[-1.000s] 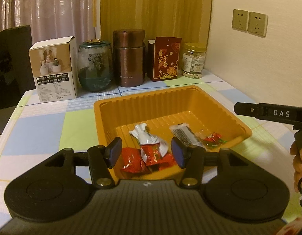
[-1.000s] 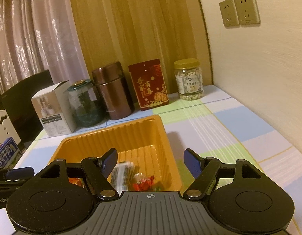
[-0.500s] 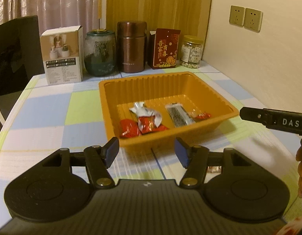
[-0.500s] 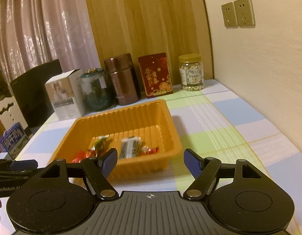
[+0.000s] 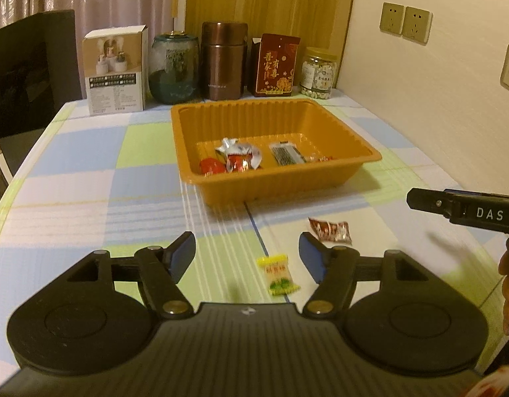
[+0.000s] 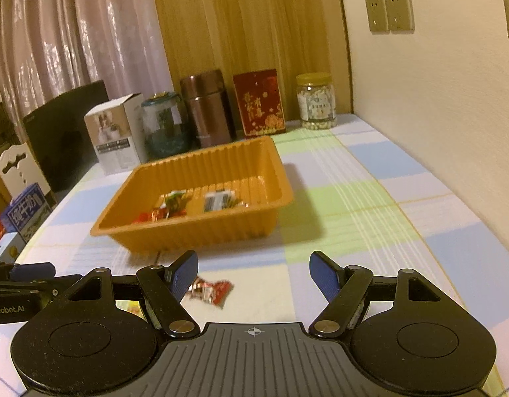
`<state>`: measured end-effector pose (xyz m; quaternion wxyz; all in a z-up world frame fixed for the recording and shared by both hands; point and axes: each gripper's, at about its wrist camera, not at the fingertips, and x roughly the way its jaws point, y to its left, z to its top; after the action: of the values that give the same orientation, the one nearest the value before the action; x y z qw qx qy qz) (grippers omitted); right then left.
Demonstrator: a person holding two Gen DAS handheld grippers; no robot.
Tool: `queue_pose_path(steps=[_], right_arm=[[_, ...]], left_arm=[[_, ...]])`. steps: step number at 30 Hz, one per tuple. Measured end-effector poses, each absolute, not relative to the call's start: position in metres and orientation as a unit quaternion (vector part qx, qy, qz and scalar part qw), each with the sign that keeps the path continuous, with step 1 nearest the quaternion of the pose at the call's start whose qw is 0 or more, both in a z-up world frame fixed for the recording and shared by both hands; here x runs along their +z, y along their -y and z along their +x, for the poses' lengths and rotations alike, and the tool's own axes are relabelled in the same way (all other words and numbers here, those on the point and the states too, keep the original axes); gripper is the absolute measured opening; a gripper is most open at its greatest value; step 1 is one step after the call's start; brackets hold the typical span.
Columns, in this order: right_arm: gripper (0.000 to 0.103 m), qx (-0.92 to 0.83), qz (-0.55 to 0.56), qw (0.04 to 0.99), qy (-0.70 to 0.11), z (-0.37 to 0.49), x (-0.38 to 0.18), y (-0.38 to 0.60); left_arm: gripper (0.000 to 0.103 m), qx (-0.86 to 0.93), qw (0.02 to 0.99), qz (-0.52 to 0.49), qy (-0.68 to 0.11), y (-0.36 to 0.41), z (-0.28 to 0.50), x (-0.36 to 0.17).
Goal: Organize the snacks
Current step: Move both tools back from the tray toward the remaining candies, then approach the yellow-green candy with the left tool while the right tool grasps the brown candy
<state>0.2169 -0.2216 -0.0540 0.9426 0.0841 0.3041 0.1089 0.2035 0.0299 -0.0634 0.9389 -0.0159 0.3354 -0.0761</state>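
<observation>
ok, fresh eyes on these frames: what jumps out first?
The orange tray in the middle of the checked tablecloth, with a few wrapped snacks in it. Next, two snacks outside it on the cloth nearer the camera: a yellow candy and a red packet. The left gripper hangs open over the yellow one, its jaws having just widened.
</observation>
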Motion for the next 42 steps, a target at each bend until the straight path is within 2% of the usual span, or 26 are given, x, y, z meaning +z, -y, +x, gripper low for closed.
queue_pose_path(steps=[11,31,38,40,42], right_arm=[[0.074,0.123,0.046,0.921,-0.366,0.198,-0.075,0.218],[0.074,0.144,-0.019,0.918,-0.37,0.215,-0.097,0.207],[0.074,0.159,-0.028,0.914,-0.373,0.226,-0.101,0.207],[0.074,0.162,-0.032,0.913,-0.373,0.227,-0.103,0.205],[0.074,0.166,-0.035,0.912,-0.373,0.23,-0.103,0.205]], left_arm=[[0.067,-0.075,0.932,-0.016,-0.353,-0.028,0.176,-0.075],[0.066,-0.086,0.925,-0.021,-0.369,-0.005,0.196,-0.105],[0.053,-0.071,0.928,-0.029,-0.365,0.0,0.211,-0.118],[0.045,-0.073,0.927,-0.03,-0.366,0.002,0.214,-0.12],[0.042,-0.075,0.927,-0.025,-0.366,0.005,0.217,-0.122]])
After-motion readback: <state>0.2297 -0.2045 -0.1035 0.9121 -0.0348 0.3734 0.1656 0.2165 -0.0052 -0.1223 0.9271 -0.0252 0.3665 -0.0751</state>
